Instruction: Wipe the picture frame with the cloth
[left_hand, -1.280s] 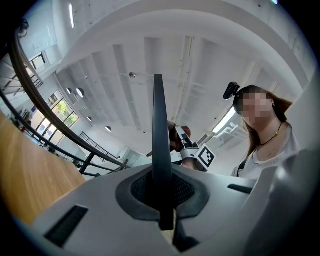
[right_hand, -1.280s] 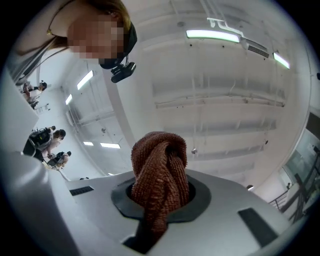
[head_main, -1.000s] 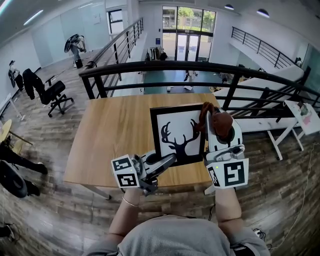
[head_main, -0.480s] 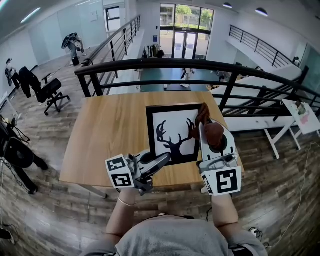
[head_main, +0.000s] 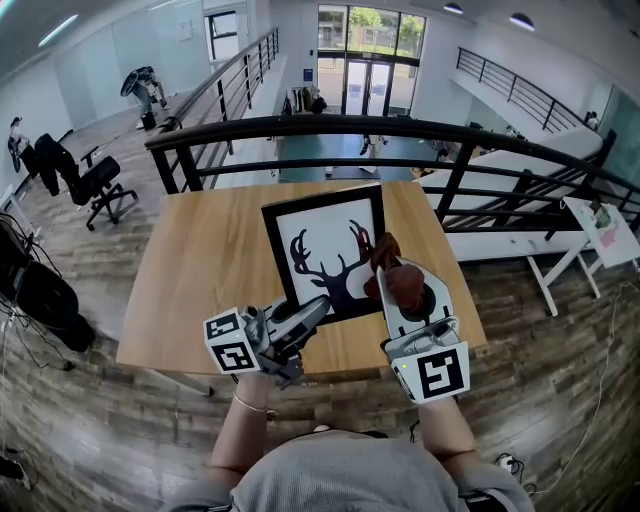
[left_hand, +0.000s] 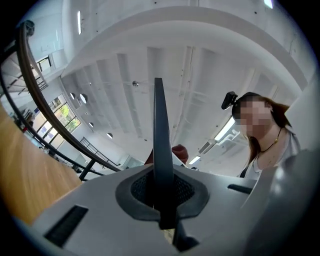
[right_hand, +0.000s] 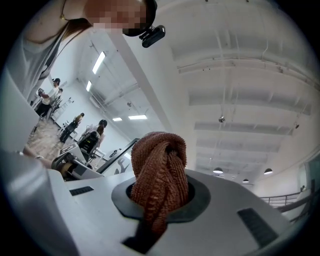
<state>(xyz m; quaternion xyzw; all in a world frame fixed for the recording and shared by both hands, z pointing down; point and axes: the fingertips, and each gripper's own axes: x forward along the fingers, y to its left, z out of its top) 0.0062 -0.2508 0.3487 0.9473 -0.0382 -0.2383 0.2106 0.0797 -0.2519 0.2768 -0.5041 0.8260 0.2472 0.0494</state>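
The picture frame (head_main: 325, 250), black-rimmed with a black deer on white, is held tilted above the wooden table (head_main: 200, 270). My left gripper (head_main: 316, 307) is shut on its near lower edge. In the left gripper view the frame (left_hand: 159, 130) runs edge-on, as a thin dark blade, up from between the jaws (left_hand: 162, 192). My right gripper (head_main: 390, 278) is shut on a bunched brown cloth (head_main: 400, 283), which lies against the frame's right side near the deer's antler. The knitted cloth (right_hand: 161, 170) bulges out of the right gripper (right_hand: 160, 200) in its own view.
A black railing (head_main: 300, 130) curves along the table's far edge, with a drop to a lower floor beyond. An office chair (head_main: 95, 185) stands at the far left. A white table (head_main: 600, 225) stands at the right. The table's near edge (head_main: 330, 365) is just ahead of my hands.
The frame has shifted left and tipped, its top leaning left. My right gripper with the cloth has come down and nearer along the frame's right side. My left gripper has stayed put.
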